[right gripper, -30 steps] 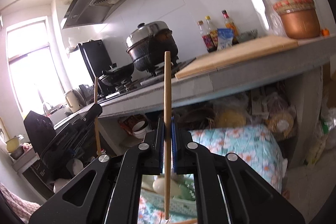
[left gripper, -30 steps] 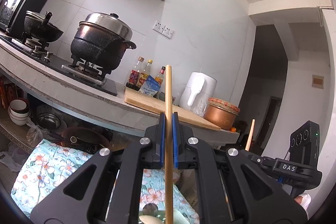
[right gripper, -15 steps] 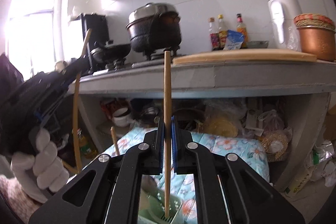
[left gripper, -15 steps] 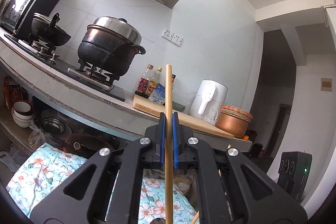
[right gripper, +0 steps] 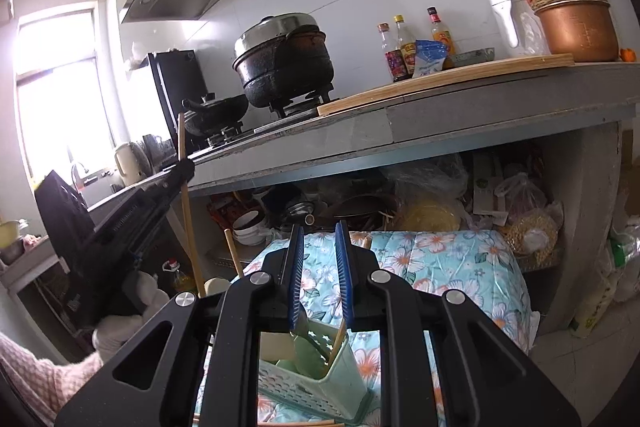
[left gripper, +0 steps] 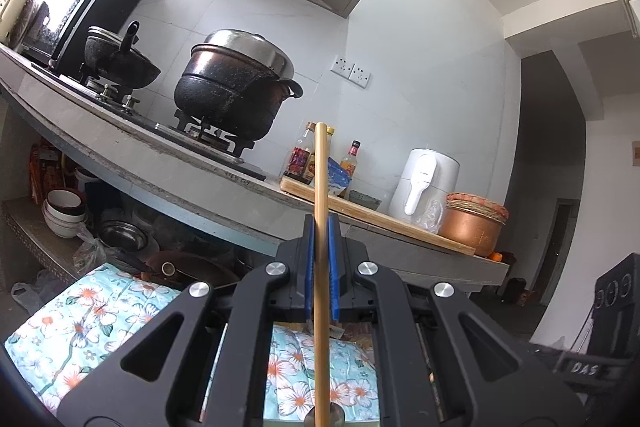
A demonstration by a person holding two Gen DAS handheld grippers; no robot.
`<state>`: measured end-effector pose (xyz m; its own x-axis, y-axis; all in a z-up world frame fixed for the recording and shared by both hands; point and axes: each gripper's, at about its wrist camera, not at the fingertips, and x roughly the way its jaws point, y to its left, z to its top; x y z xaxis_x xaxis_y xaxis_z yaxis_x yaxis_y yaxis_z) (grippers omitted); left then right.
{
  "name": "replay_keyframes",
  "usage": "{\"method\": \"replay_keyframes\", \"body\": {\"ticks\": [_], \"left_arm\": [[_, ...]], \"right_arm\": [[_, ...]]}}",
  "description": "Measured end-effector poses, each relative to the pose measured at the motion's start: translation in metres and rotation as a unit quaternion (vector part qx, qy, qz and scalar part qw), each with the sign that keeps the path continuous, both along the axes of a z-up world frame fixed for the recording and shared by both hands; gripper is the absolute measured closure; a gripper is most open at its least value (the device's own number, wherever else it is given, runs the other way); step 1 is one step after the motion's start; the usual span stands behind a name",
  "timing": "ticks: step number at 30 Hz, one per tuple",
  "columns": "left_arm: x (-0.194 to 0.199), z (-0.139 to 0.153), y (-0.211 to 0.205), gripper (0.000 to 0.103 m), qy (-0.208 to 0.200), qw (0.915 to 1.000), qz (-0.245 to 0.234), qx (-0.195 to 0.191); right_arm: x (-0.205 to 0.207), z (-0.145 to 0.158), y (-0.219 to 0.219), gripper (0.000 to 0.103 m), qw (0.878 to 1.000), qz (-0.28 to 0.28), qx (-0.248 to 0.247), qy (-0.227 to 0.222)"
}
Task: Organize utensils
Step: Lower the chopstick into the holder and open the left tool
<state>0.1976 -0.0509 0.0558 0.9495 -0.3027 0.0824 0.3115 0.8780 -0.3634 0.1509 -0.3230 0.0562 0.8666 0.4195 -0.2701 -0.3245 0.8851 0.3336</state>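
**Right wrist view: one chopstick let go into the holder, the other not yet**

Right wrist view showed our right claw (right gripper: 320, 275) with its blue pads parting and nothing between them. We judged this a release: it hung just above the green holder (right gripper: 320, 371) on the flowered cloth (right gripper: 440, 267), and a wooden chopstick (right gripper: 340, 341) leaned inside a compartment there. A second earlier that claw had pinched a chopstick upright; now the stick was gone from its grip.

Our left claw (left gripper: 320, 267) was pressed tight on its own chopstick (left gripper: 321, 227), held upright, presumably so it could drop end-first into the holder too. From the right side we saw it off to the left, a white-gloved hand (right gripper: 132, 311) behind it. Against the earlier frame, both views sat lower under the counter (right gripper: 480, 115), whose pot (left gripper: 236, 91) rode higher in the left view.
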Motion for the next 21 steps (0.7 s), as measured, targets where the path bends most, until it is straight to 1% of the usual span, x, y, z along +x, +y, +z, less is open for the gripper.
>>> {"method": "replay_keyframes", "body": {"ticks": [3, 5, 9, 11, 17, 21], "left_arm": [[0.000, -0.008, -0.001, 0.097, 0.004, 0.9999, 0.010, -0.002], [0.001, -0.010, 0.000, 0.097, 0.008, 0.9999, 0.012, -0.009], [-0.001, -0.005, 0.004, 0.097, -0.008, 0.9994, 0.032, -0.013], [0.000, -0.005, 0.004, 0.097, -0.009, 0.9987, 0.048, -0.014], [-0.002, -0.019, -0.004, 0.097, -0.007, 0.9960, 0.089, -0.001], [-0.003, -0.024, -0.004, 0.097, -0.005, 0.9959, 0.091, 0.004]], "right_arm": [[-0.005, -0.002, -0.005, 0.086, 1.000, -0.003, 0.003, 0.005], [-0.006, -0.003, -0.006, 0.086, 1.000, -0.004, 0.003, 0.009], [-0.009, -0.004, -0.009, 0.086, 1.000, -0.005, 0.005, 0.011], [-0.008, -0.005, -0.011, 0.086, 1.000, -0.004, 0.008, 0.012], [-0.003, -0.010, -0.008, 0.086, 1.000, 0.001, 0.010, 0.022], [-0.002, -0.012, -0.009, 0.086, 1.000, 0.000, 0.008, 0.025]]}}
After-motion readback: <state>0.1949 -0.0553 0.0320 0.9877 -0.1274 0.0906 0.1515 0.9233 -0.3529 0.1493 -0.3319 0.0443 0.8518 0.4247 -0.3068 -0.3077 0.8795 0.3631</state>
